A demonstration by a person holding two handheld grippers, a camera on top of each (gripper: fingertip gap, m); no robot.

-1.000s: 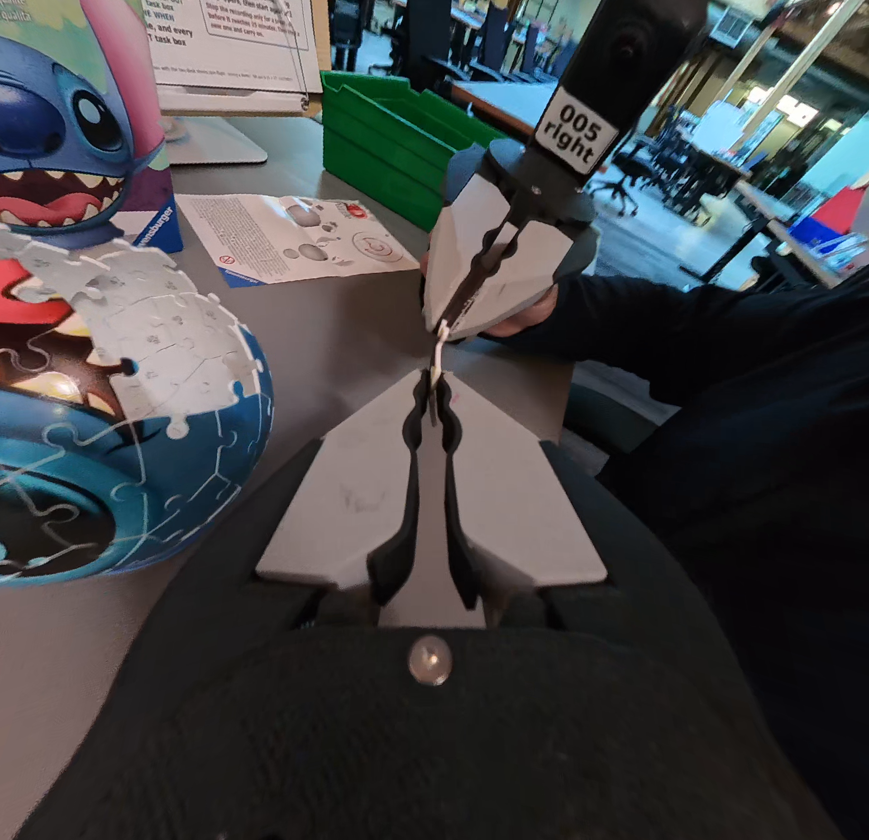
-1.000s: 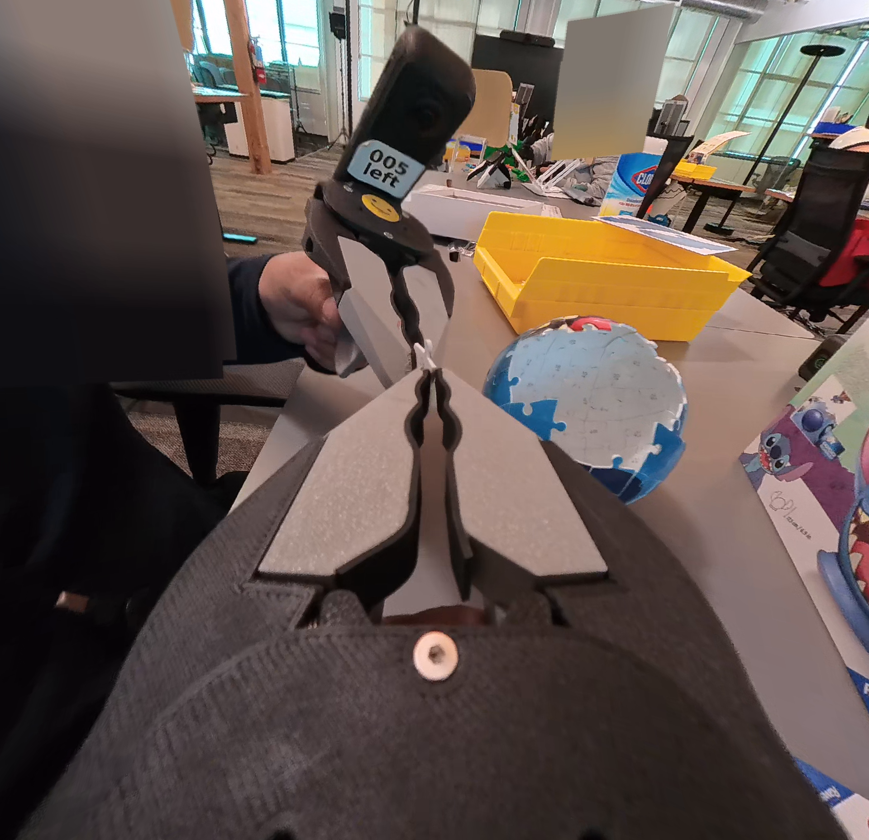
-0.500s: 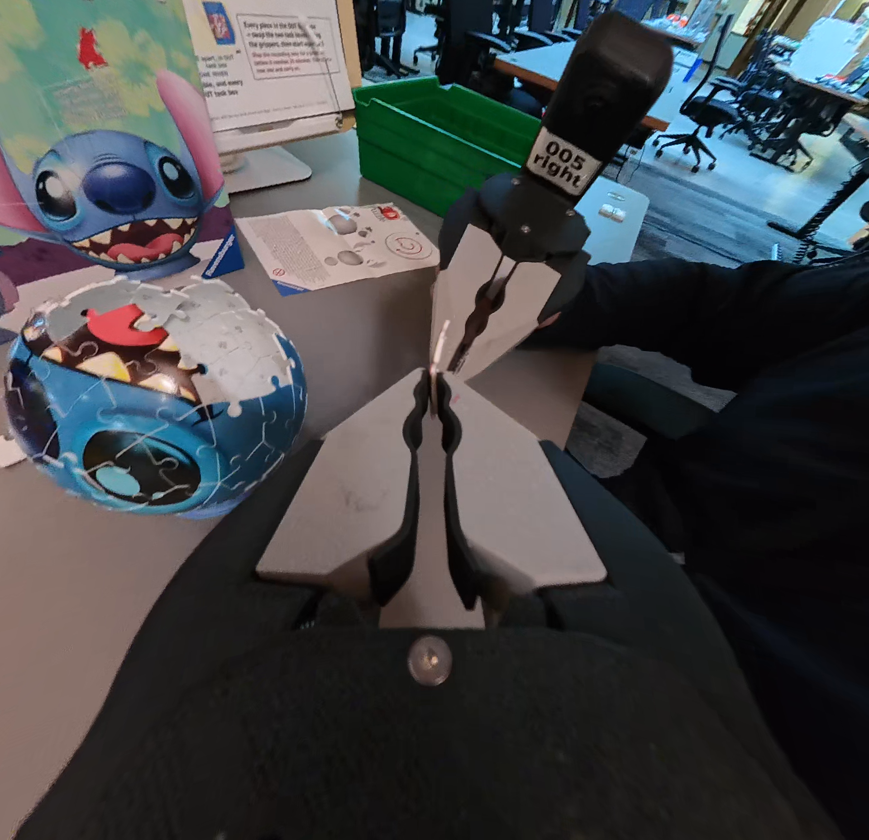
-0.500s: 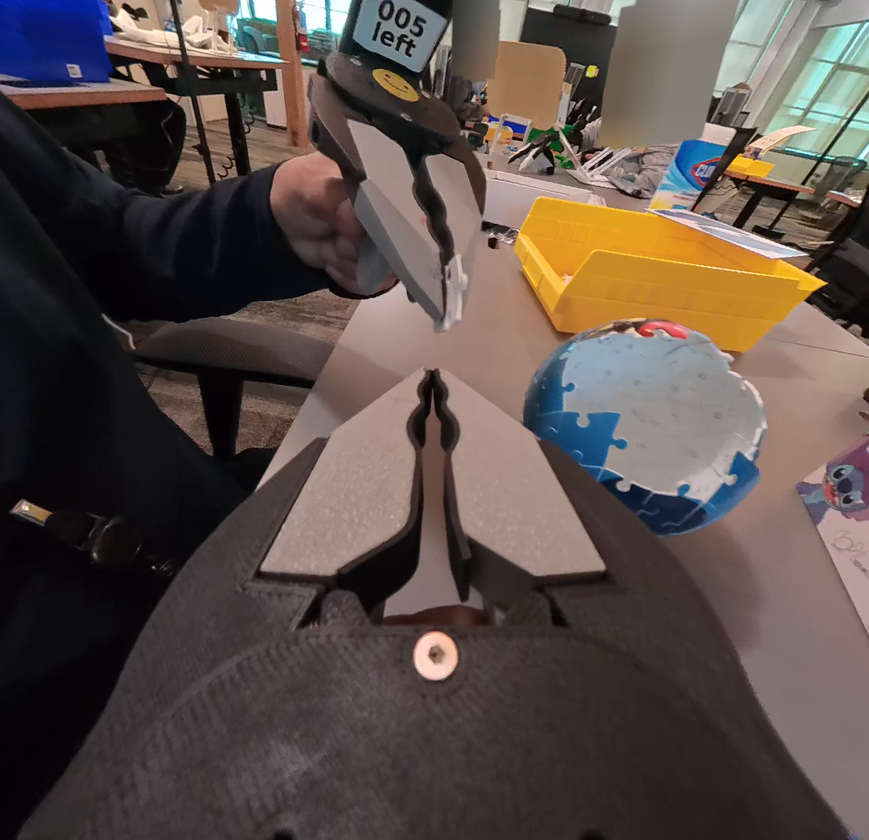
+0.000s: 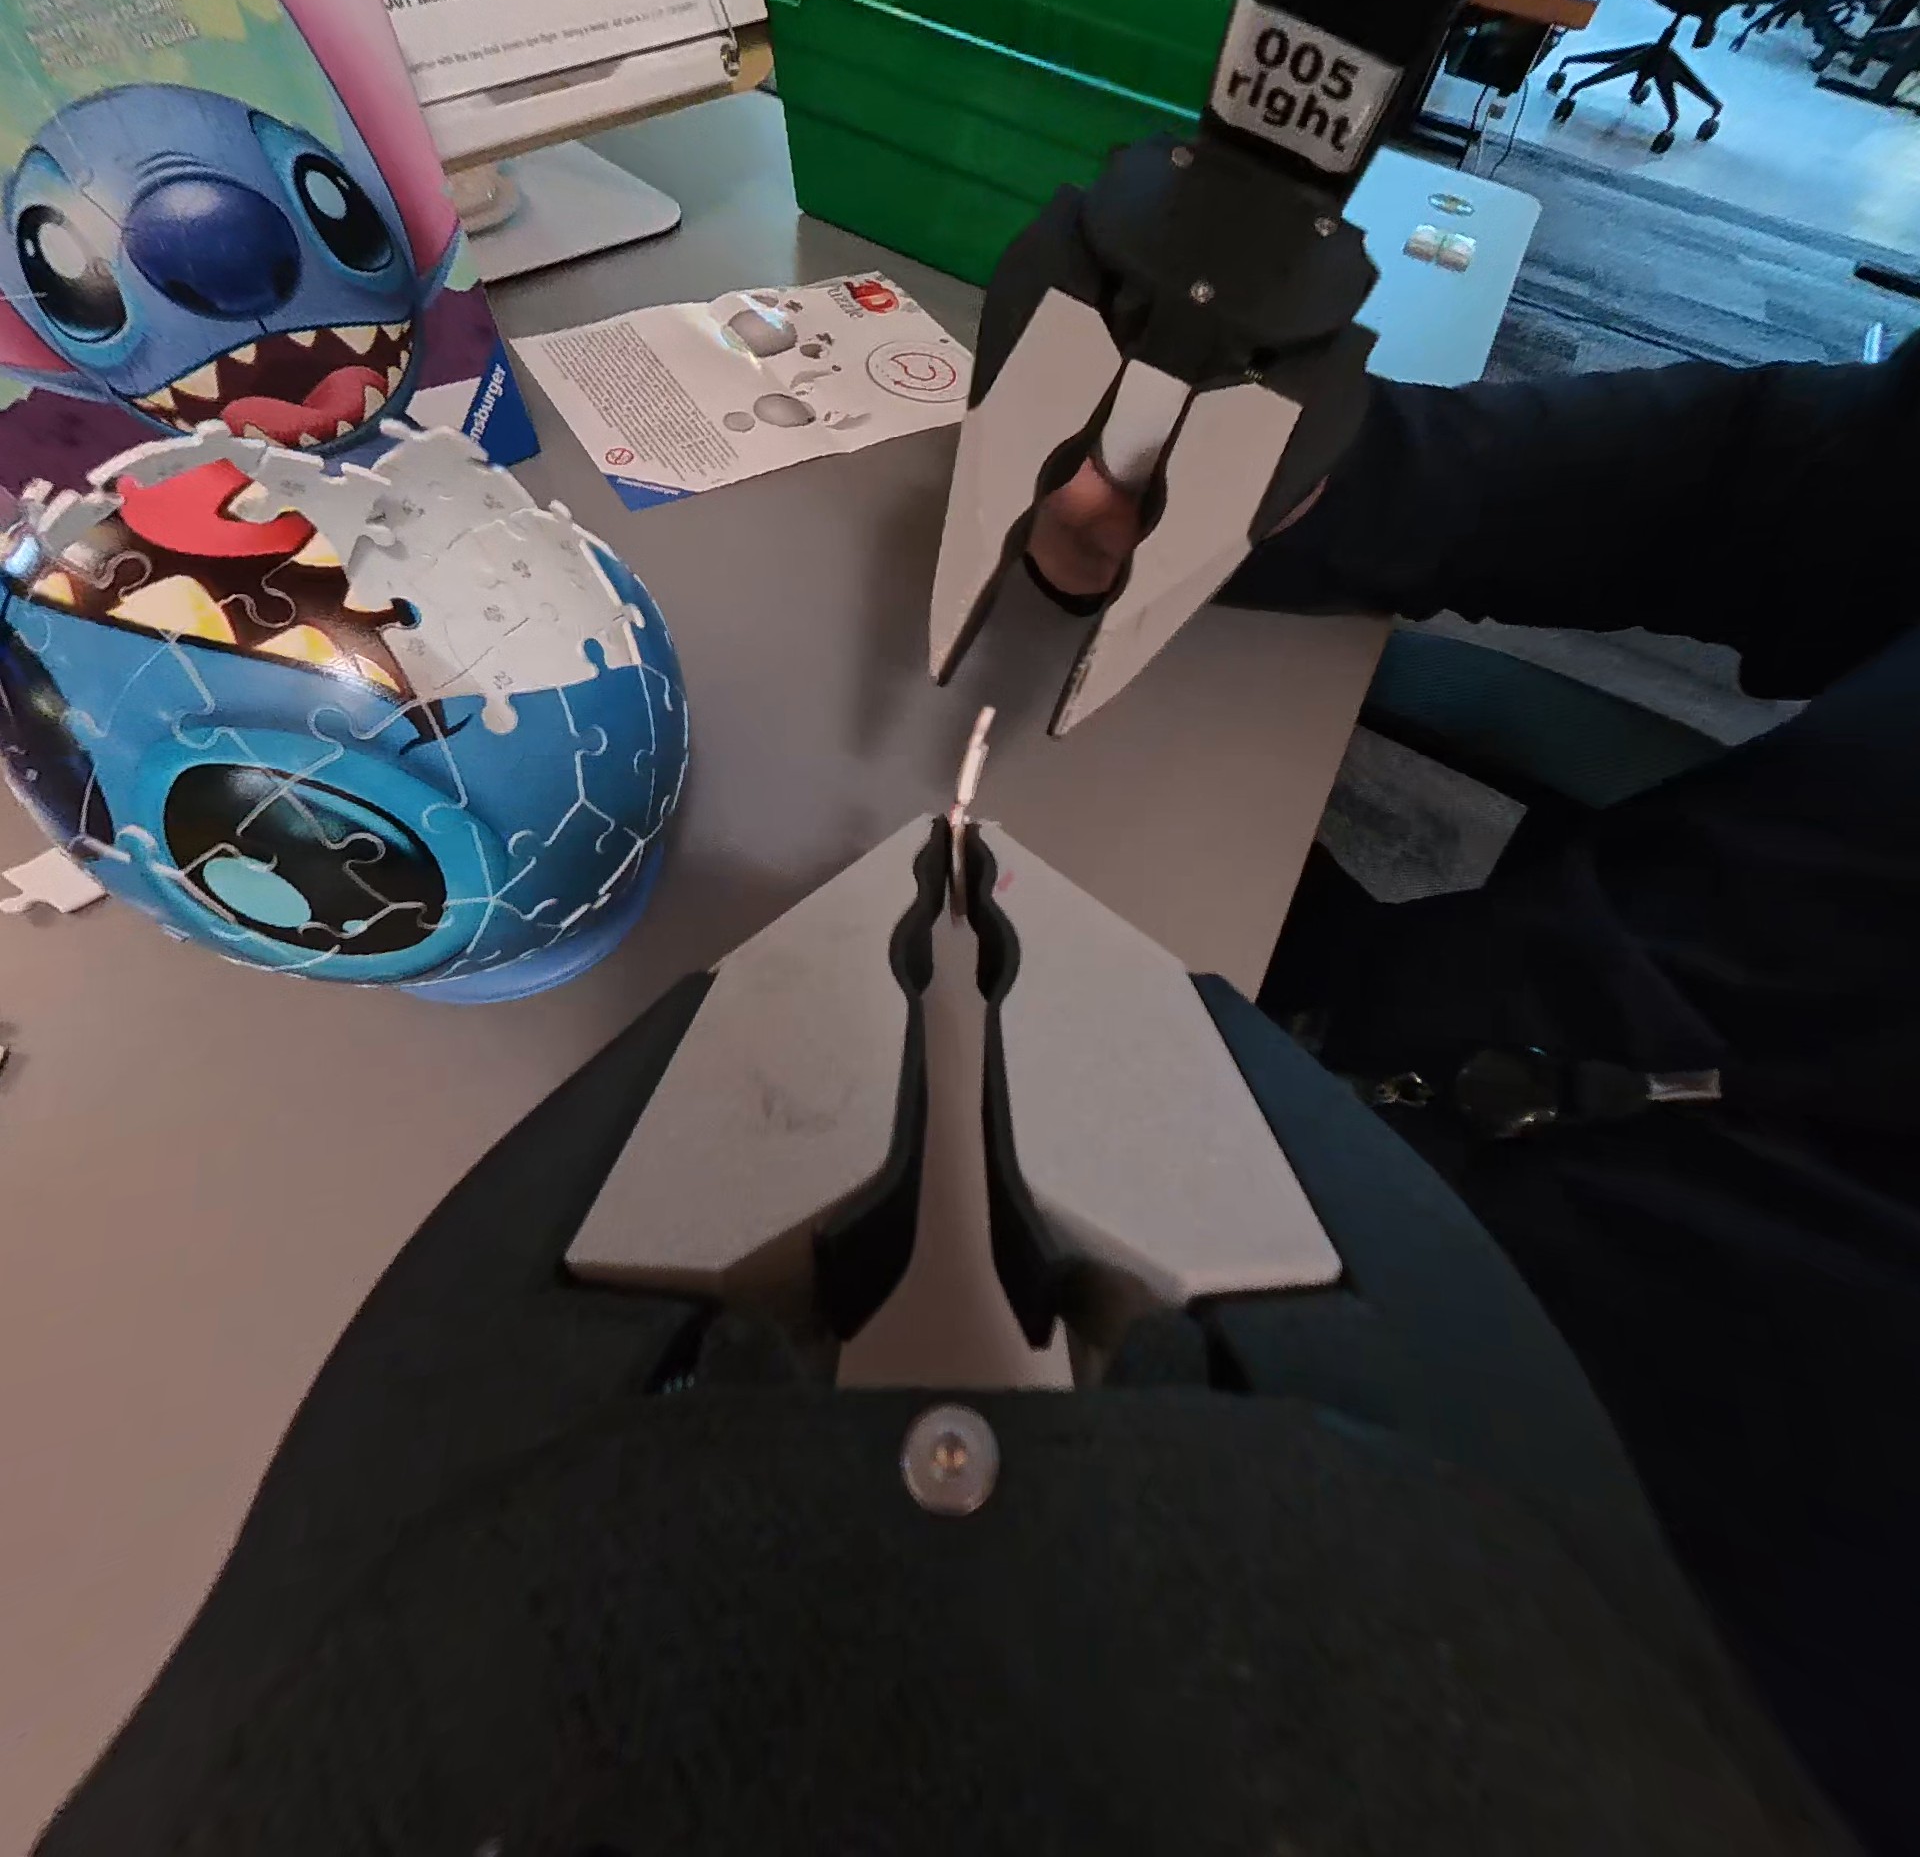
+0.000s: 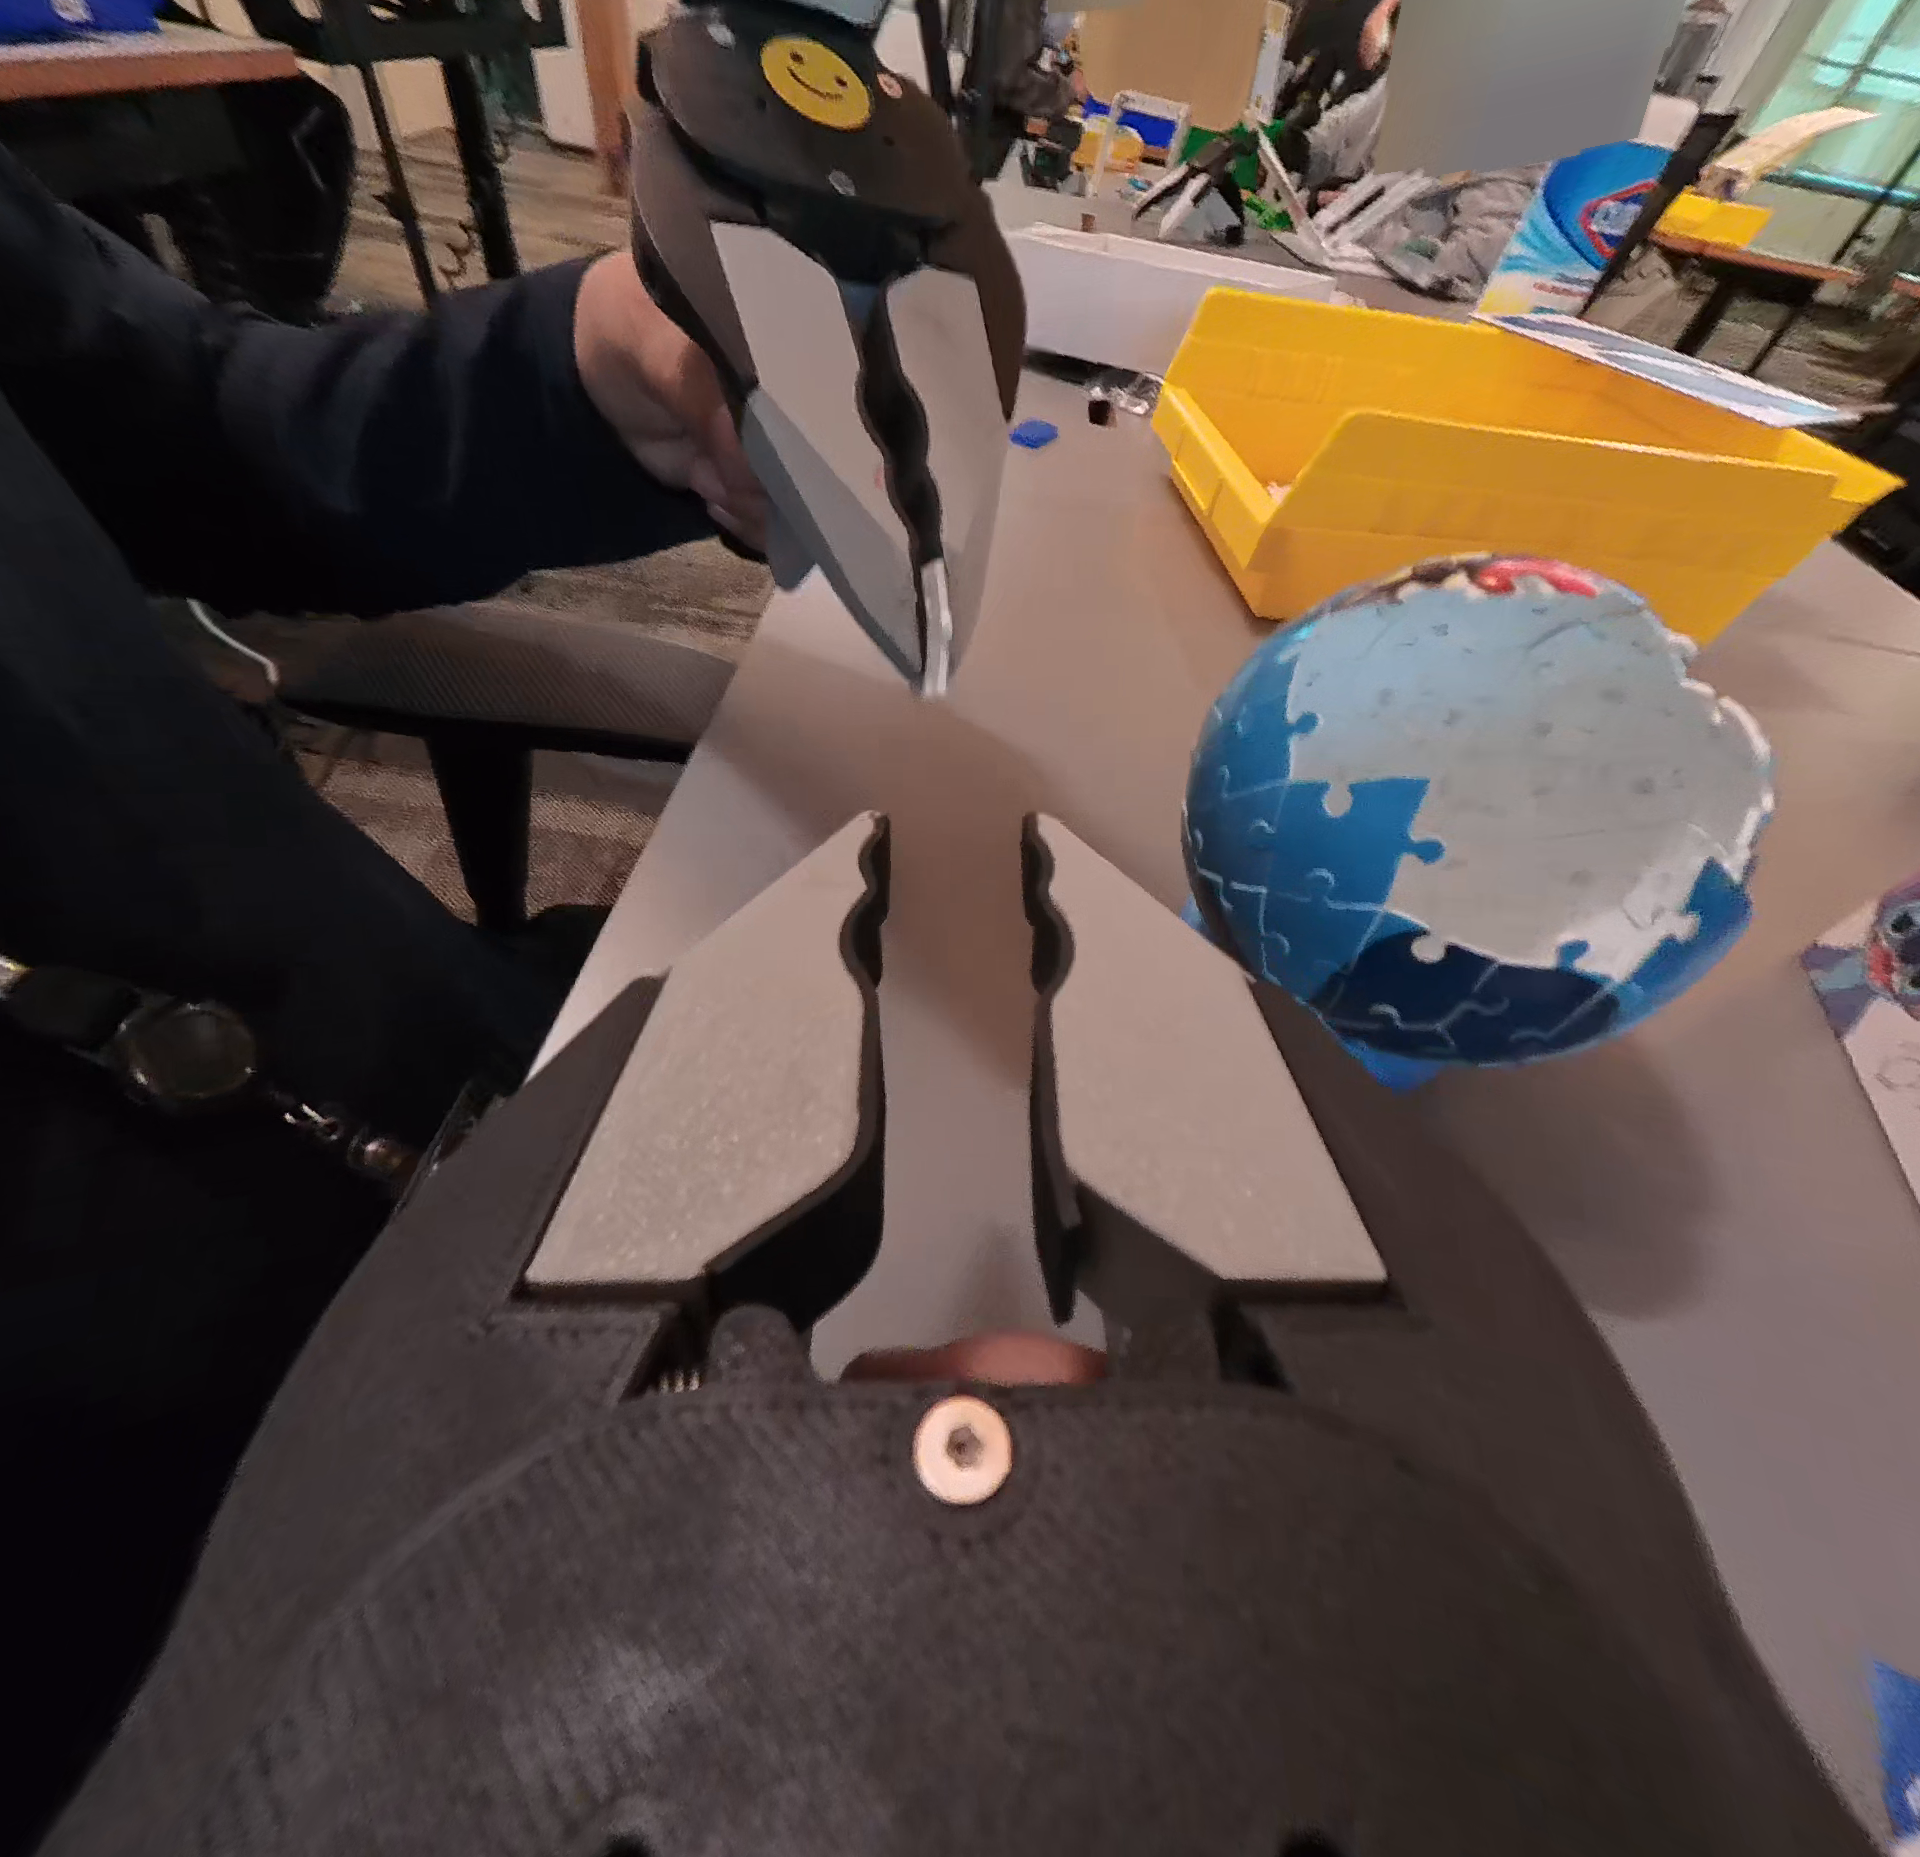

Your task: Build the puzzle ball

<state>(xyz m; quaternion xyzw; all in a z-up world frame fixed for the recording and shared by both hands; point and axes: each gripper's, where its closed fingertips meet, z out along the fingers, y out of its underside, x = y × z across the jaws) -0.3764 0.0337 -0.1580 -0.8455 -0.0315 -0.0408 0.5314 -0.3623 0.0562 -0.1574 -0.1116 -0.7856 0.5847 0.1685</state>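
Observation:
The partly built blue puzzle ball (image 5: 312,727) sits on the grey table (image 5: 208,1132), open at the top, left of my left gripper. It also shows in the right wrist view (image 6: 1475,820), right of my right gripper. My left gripper (image 5: 958,825) is shut on a thin white puzzle piece (image 5: 971,758) that sticks out edge-on past its tips. The piece also shows in the right wrist view (image 6: 938,623). My right gripper (image 6: 954,831) is open and empty; in the left wrist view (image 5: 1003,701) its tips flank the space just beyond the piece.
A puzzle box (image 5: 208,207) with a blue cartoon face stands behind the ball. A folded instruction sheet (image 5: 748,384) and a green bin (image 5: 977,93) lie farther back. A yellow bin (image 6: 1475,467) stands beyond the ball. The table edge (image 5: 1320,758) is at my right. A loose piece (image 5: 52,882) lies left. The grippers are tip to tip, or close to it.
My right gripper has let go of the white piece, opened and drawn back a little. My left gripper keeps the piece. The view has shifted, with the ball now closer to the left gripper.

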